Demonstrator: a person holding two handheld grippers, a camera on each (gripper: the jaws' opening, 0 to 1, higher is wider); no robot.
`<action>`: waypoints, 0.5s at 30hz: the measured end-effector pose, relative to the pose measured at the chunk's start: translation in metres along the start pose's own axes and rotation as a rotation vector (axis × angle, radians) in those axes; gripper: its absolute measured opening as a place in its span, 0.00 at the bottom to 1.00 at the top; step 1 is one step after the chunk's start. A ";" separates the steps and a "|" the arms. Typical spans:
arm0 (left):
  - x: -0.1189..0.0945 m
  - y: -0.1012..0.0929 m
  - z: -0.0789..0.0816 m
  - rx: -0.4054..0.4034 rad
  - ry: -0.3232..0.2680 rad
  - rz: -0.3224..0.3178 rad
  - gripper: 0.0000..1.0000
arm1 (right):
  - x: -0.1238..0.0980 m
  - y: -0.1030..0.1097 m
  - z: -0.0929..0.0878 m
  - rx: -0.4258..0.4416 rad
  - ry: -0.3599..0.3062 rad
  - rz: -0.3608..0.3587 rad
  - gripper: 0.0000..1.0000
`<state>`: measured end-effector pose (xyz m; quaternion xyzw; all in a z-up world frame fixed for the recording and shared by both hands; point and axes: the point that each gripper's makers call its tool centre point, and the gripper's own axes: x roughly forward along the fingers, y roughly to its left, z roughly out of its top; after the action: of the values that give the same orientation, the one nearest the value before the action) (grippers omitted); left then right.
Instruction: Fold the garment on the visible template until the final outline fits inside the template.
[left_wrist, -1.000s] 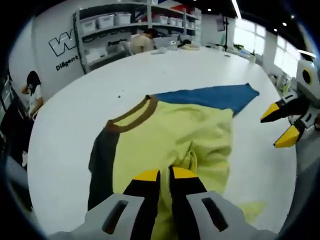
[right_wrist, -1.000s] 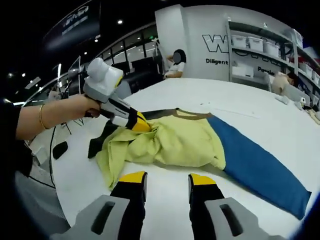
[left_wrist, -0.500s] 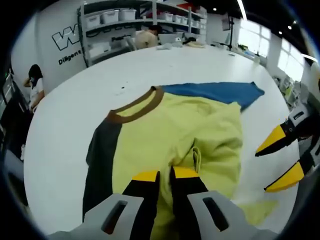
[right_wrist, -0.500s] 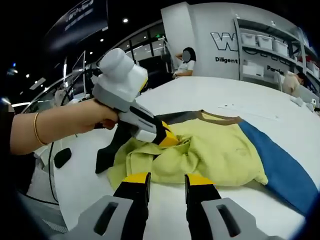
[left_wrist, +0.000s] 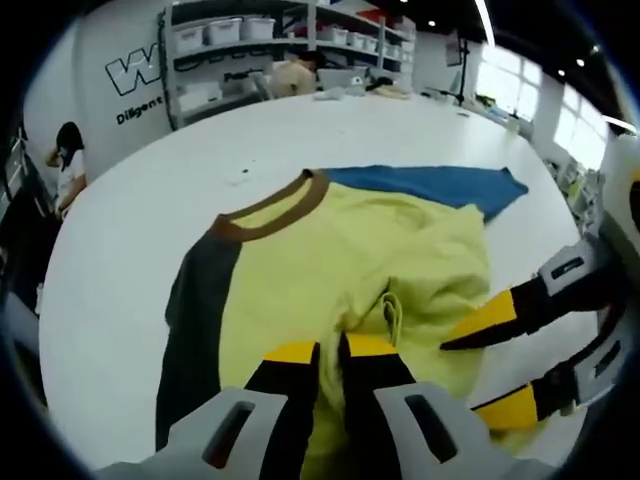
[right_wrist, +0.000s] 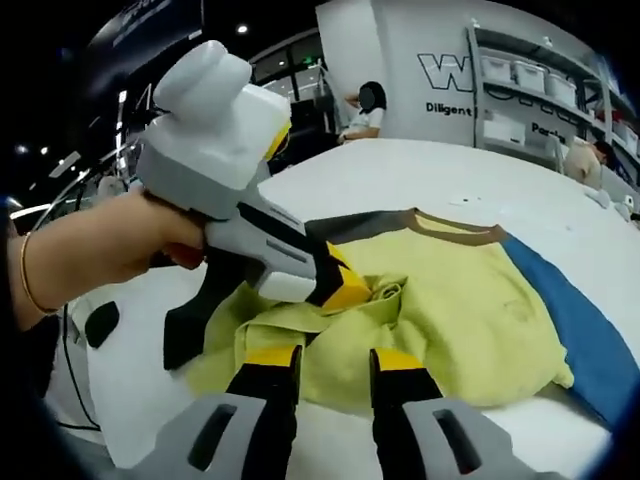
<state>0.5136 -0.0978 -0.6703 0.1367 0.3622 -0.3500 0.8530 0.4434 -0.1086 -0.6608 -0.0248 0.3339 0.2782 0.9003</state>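
Here we are at the big white table (left_wrist: 130, 200), and the garment (left_wrist: 340, 260) lies spread across the middle of it: a yellow-green shirt with a brown collar (left_wrist: 270, 210), a dark sleeve (left_wrist: 190, 330) on one side of the collar and a blue sleeve (left_wrist: 430, 185) stretching away on the other. The left gripper (left_wrist: 320, 348) sits right on the yellow body below the collar, its yellow-tipped jaws pressed together on a raised ridge of cloth, pinching the garment up into a small fold just ahead of the tips. In the right gripper view that same left gripper (right_wrist: 350, 290) comes in with a hand (right_wrist: 110, 250) wrapped round its grip, nose down in the bunched yellow fabric (right_wrist: 400, 330) beside the dark sleeve (right_wrist: 200, 310). The right gripper (right_wrist: 335, 358) hovers at the near hem of the garment, jaws spread apart with nothing between them; seen from the left gripper view it (left_wrist: 500, 365) reaches in over the yellow edge below the blue sleeve. Beyond the table, shelving (left_wrist: 250, 40) with white bins stands against the wall, and a person (left_wrist: 68, 170) stands off past the table's far edge.
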 end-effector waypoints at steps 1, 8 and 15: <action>0.000 0.000 0.000 -0.002 -0.001 -0.001 0.09 | 0.003 -0.001 -0.001 -0.012 0.004 -0.007 0.19; 0.001 -0.001 0.000 0.000 -0.012 0.003 0.09 | 0.002 -0.007 -0.006 -0.003 0.010 -0.042 0.06; 0.002 0.001 0.001 0.003 -0.011 0.009 0.09 | -0.008 -0.010 -0.001 0.054 -0.019 -0.016 0.00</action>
<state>0.5158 -0.0989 -0.6710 0.1379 0.3563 -0.3474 0.8564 0.4424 -0.1213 -0.6582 -0.0005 0.3326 0.2620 0.9059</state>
